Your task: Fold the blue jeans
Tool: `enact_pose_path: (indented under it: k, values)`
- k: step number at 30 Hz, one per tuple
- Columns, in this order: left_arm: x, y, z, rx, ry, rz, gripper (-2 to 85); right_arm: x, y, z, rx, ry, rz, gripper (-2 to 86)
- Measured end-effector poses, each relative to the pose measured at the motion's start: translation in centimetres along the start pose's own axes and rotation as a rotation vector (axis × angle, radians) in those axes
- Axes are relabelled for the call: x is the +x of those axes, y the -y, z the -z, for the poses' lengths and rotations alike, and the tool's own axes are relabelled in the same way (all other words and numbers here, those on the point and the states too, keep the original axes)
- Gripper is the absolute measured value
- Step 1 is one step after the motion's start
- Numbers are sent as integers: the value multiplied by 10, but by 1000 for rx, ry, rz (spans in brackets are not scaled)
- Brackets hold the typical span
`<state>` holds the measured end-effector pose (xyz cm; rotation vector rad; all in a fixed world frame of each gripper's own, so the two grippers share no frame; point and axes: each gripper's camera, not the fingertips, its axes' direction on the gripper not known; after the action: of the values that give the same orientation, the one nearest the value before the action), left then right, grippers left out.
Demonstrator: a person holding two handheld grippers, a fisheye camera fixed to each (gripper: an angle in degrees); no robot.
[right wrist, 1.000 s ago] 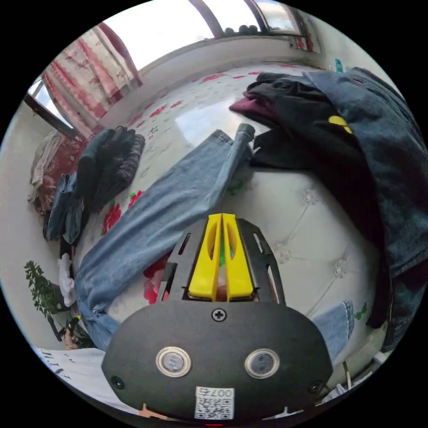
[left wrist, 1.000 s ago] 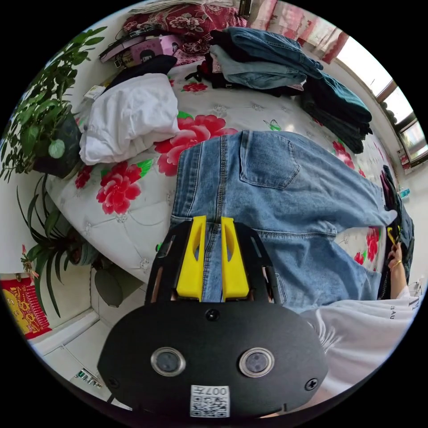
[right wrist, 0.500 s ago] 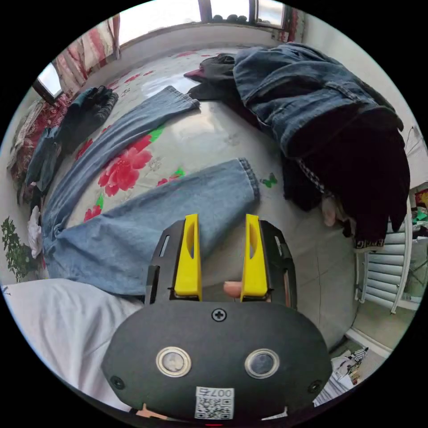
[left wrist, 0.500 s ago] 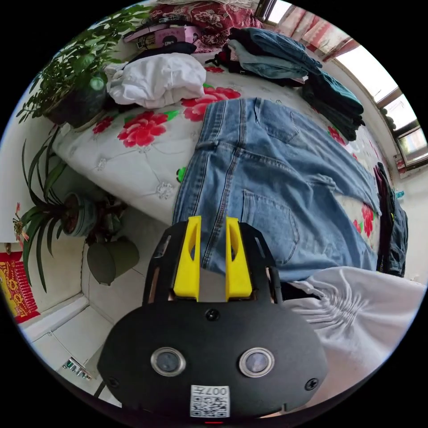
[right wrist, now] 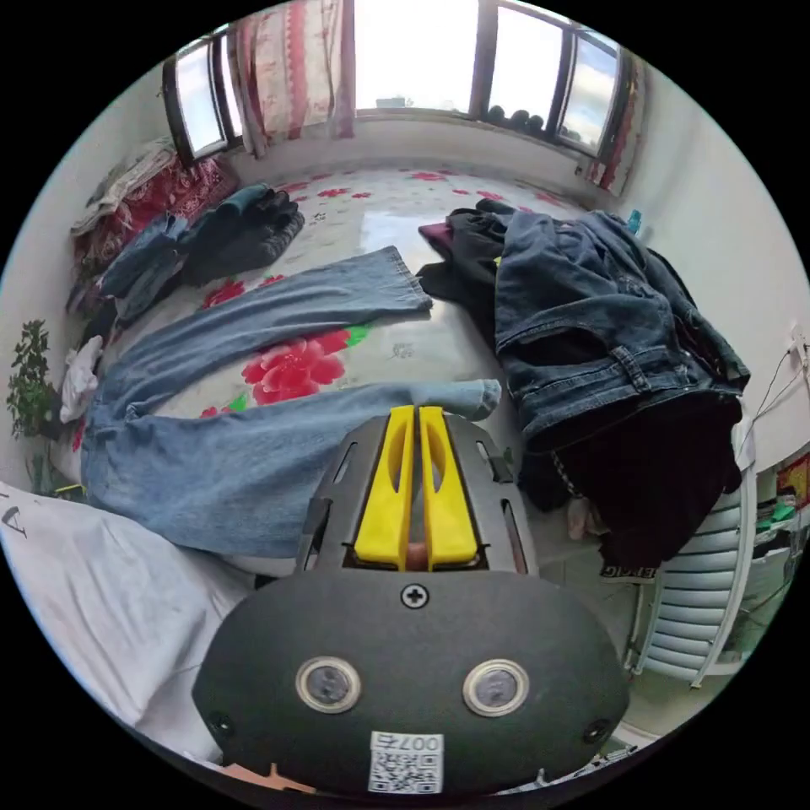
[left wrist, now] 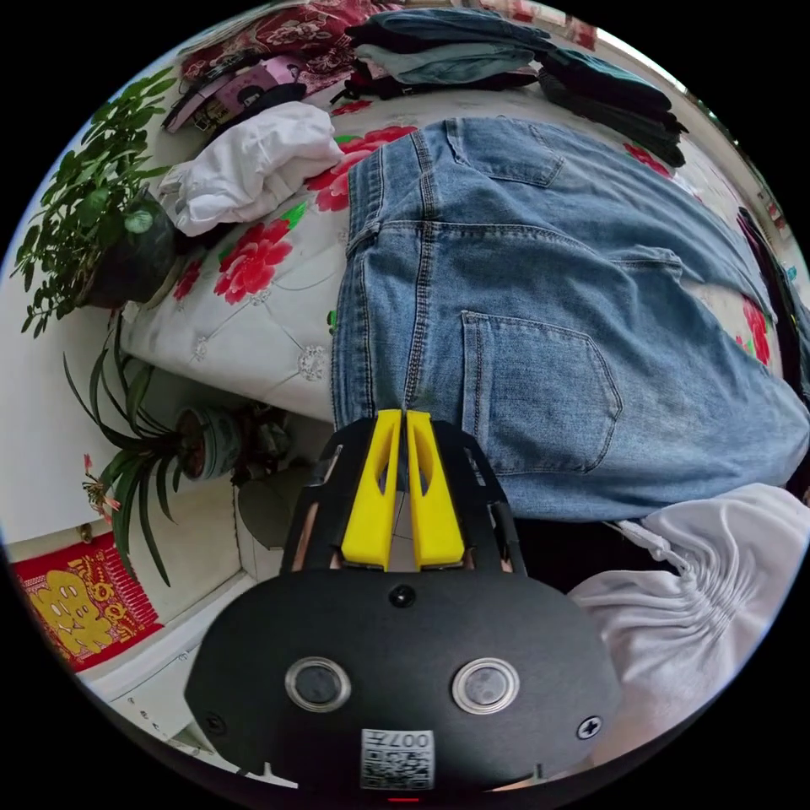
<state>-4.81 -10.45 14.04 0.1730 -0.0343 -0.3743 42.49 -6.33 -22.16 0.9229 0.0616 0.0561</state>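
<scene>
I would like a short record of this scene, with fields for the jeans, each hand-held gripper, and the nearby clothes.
jeans: blue jeans spread flat on the flowered bed, legs apart
left hand-held gripper: jaws together at the waistband edge; grip unclear
right hand-held gripper: jaws together near a leg hem
nearby: dark denim pile, white garment

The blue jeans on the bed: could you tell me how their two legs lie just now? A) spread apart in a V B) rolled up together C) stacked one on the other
A: in the right gripper view the blue jeans show flowered bedcover between their legs.
</scene>
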Motion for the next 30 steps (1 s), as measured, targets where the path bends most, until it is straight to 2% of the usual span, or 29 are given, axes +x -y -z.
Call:
enact_pose_path:
  k: [5, 7, 9, 13, 17, 20, 24, 27, 30]
  values:
    - [-12, -25, 25, 54, -73, 64, 22, -20, -15, -49, -233, -268, -48, 33]
    - [-24, -32, 50, 111, -64, 80, 31, -33, -16, -40, -172, -293, -42, 41]
    - [-42, -30, 88, 229, -78, 65, 41, -61, -6, -31, -55, -226, 7, 51]
    - [-59, 23, 119, 320, -115, -21, 64, -116, 45, -55, -54, -30, 134, 72]
    - [-46, 135, 116, 314, -224, -125, 92, -194, 134, -93, -64, 229, 201, 95]
    - [-21, 211, 98, 260, -271, -196, 102, -253, 195, -124, -111, 298, 257, 111]
    - [23, 281, 64, 113, -267, -343, 117, -320, 260, -169, -222, 266, 353, 120]
    - [53, 292, 39, 3, -212, -440, 113, -353, 290, -194, -266, 206, 404, 121]
    - [58, 280, 45, 57, -186, -482, 72, -374, 308, -223, -320, 147, 443, 115]
